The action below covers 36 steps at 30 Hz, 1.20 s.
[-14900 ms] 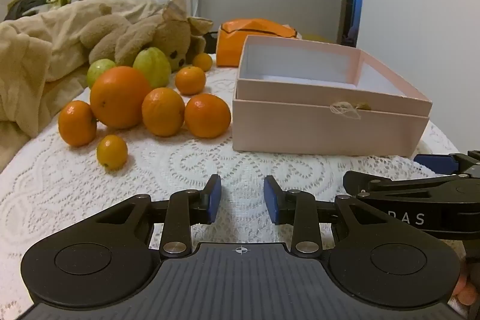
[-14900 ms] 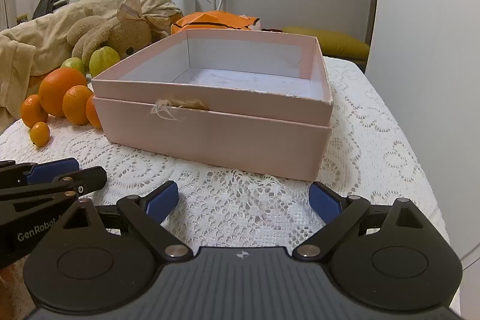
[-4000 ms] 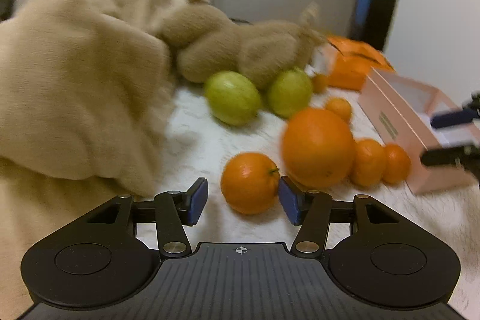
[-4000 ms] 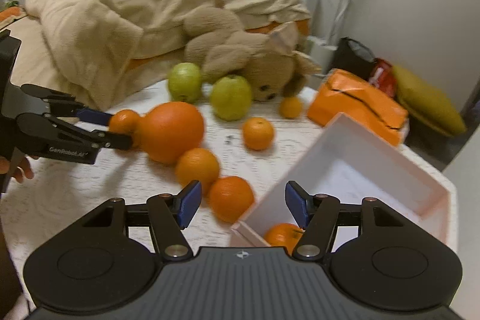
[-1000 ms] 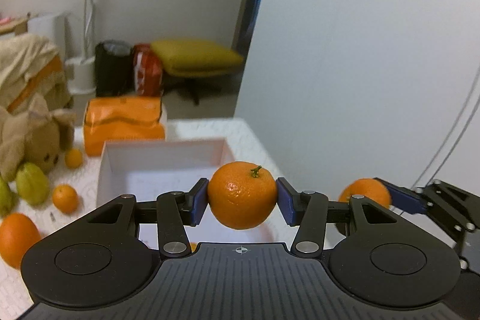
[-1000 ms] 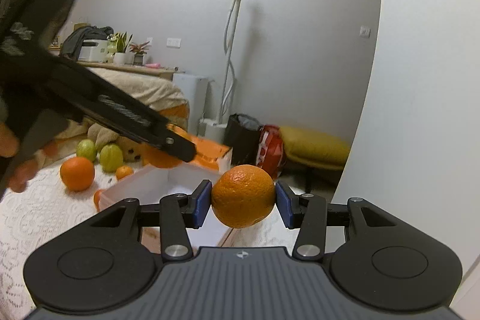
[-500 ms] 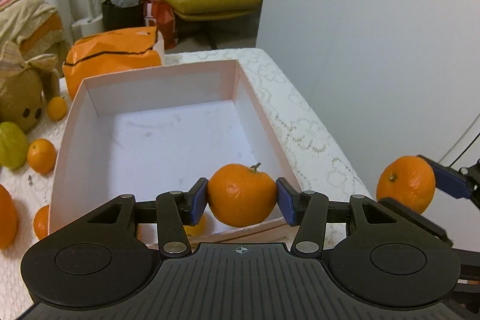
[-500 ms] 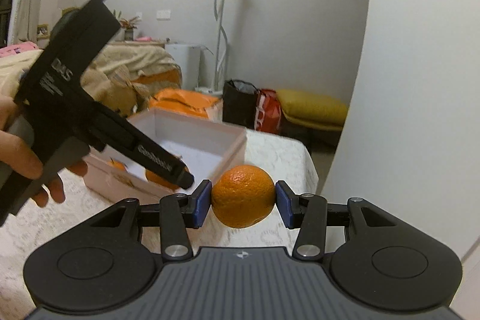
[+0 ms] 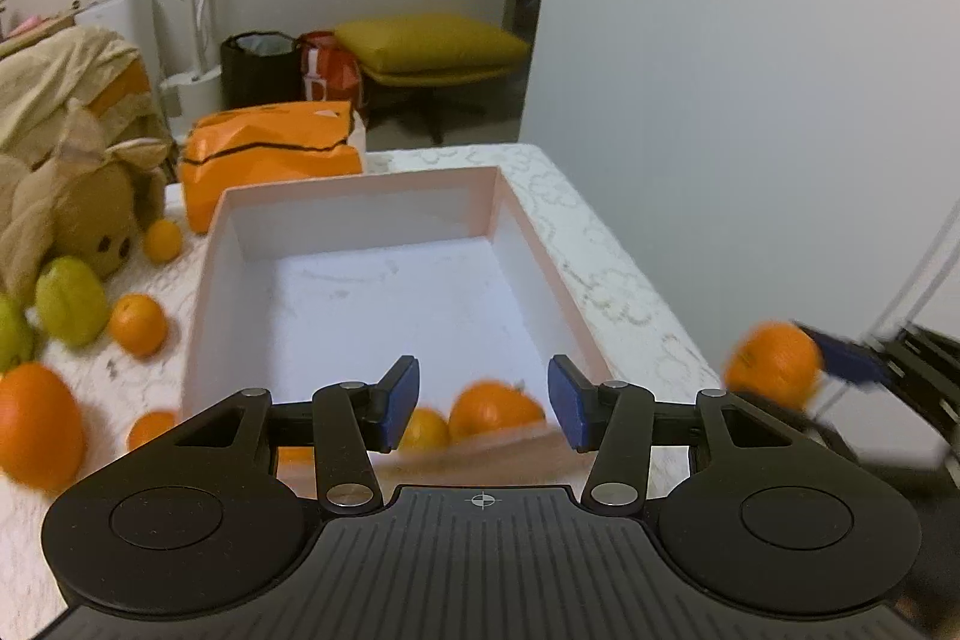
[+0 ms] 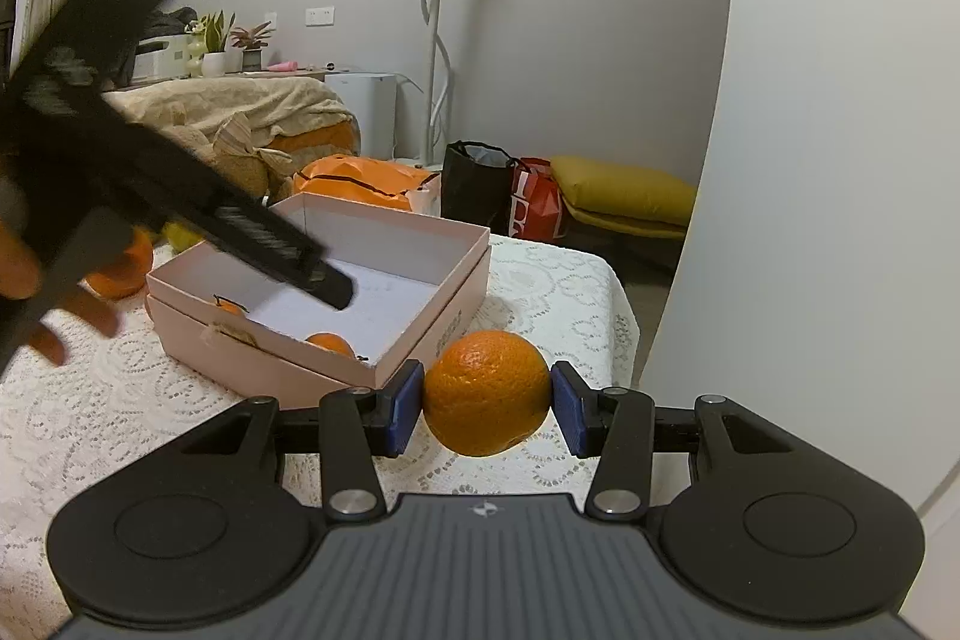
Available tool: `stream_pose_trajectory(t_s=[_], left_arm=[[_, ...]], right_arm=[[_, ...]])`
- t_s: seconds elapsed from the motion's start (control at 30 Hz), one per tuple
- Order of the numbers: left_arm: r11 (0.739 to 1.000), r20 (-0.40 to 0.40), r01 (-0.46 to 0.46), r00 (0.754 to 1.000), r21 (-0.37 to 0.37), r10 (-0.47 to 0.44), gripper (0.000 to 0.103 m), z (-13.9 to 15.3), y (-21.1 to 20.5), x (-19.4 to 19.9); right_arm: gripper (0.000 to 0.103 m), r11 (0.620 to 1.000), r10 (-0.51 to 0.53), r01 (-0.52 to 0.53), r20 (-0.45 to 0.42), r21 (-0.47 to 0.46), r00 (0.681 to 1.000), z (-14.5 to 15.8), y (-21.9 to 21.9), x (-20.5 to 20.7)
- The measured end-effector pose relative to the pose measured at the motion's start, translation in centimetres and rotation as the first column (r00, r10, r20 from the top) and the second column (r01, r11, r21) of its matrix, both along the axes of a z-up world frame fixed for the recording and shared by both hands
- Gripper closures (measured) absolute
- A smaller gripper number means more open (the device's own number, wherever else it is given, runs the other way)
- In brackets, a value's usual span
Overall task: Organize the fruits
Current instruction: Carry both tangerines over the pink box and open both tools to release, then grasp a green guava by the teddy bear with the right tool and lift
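Left wrist view: the left claw (image 9: 483, 403) hangs over the near wall of the pink box (image 9: 204, 292), its jaws apart and gripping nothing. They have just been closing a little, with no fruit pressed between the pads. Beyond the jaws an orange with a stem (image 9: 495, 412) lies blurred inside the box at its near end, beside a smaller orange (image 9: 425, 430); being low in the box and clear of the pads, it looks freshly let go there. Left of the box, on the lace-covered worktop (image 9: 618, 292), more oranges and green fruit (image 9: 71, 301) wait unsorted by a plush toy (image 9: 72, 214). Right of the box, the other claw carries its fruit.

Right wrist view: the right claw (image 10: 485, 409) is clamped on a large orange (image 10: 485, 400), blue pads pressing both sides, held off the worktop just outside the box's near right corner. It probably waits there because the left tool, held by a hand (image 10: 36, 292), reaches across the box opening.
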<state>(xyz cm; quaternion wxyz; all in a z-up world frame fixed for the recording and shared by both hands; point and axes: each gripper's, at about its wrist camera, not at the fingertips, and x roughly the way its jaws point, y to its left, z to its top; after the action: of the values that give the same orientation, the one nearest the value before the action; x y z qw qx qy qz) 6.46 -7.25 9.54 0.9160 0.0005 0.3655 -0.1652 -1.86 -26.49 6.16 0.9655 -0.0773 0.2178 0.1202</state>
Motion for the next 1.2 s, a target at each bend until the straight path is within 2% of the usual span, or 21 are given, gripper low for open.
stream_pose_trajectory(t_s=[0.1,0.23,0.4,0.5,0.53,0.6,0.7,0.83,0.93,1.03,1.13,1.2], left_arm=[[1.000,0.034,-0.022,0.999,-0.018,0.023,0.050,0.2,3.1,-3.5],[0.992,0.022,-0.125,0.992,-0.011,0.125,0.050,-0.8,8.1,-6.1],[0.959,-0.024,-0.282,0.959,-0.027,0.282,0.051,-2.7,14.5,-6.2],[0.940,-0.031,-0.336,0.942,-0.062,0.335,0.051,-3.5,17.9,-6.4],[0.935,-0.022,-0.349,0.937,-0.067,0.348,0.051,-3.7,18.9,-6.3],[0.928,0.003,-0.367,0.930,-0.065,0.368,0.051,-3.9,20.4,-6.3],[0.911,0.030,-0.405,0.913,-0.081,0.408,0.051,-4.2,22.6,-6.2],[0.900,0.046,-0.413,0.905,-0.140,0.423,0.051,-4.0,24.8,-5.1],[0.901,0.044,-0.405,0.909,-0.156,0.416,0.051,-4.1,25.6,-4.2],[0.928,0.039,-0.353,0.932,-0.121,0.359,0.051,-4.1,25.7,-3.2],[0.950,0.056,-0.302,0.950,-0.076,0.306,0.051,-4.0,25.9,-2.8],[0.955,0.058,-0.283,0.956,-0.086,0.288,0.051,-4.3,26.6,-2.9]], right_arm=[[0.057,1.000,0.016,-0.016,-0.007,0.013,1.000,0.5,0.3,0.4],[0.057,0.996,0.082,-0.081,-0.030,0.028,0.996,2.2,2.6,2.5],[0.057,0.980,0.167,-0.142,-0.188,0.139,0.968,3.2,6.6,8.6],[0.057,0.968,0.171,-0.098,-0.320,0.232,0.932,2.2,8.6,12.6],[0.055,0.968,0.161,-0.078,-0.352,0.238,0.922,1.6,9.0,13.4],[0.048,0.975,0.134,-0.053,-0.387,0.214,0.912,0.8,10.1,14.5],[0.047,0.993,0.081,-0.043,-0.392,0.106,0.916,0.5,11.9,14.9],[0.047,0.995,0.092,-0.098,-0.317,-0.002,0.944,2.3,15.1,14.1],[0.047,0.978,0.189,-0.208,-0.310,-0.027,0.932,4.0,18.9,14.5],[0.048,0.951,0.273,-0.306,-0.364,-0.035,0.891,4.6,23.3,15.9],[0.048,0.947,0.302,-0.321,-0.421,0.027,0.855,4.2,26.8,18.2],[0.048,0.951,0.297,-0.307,-0.425,0.046,0.855,3.9,28.6,19.4]])
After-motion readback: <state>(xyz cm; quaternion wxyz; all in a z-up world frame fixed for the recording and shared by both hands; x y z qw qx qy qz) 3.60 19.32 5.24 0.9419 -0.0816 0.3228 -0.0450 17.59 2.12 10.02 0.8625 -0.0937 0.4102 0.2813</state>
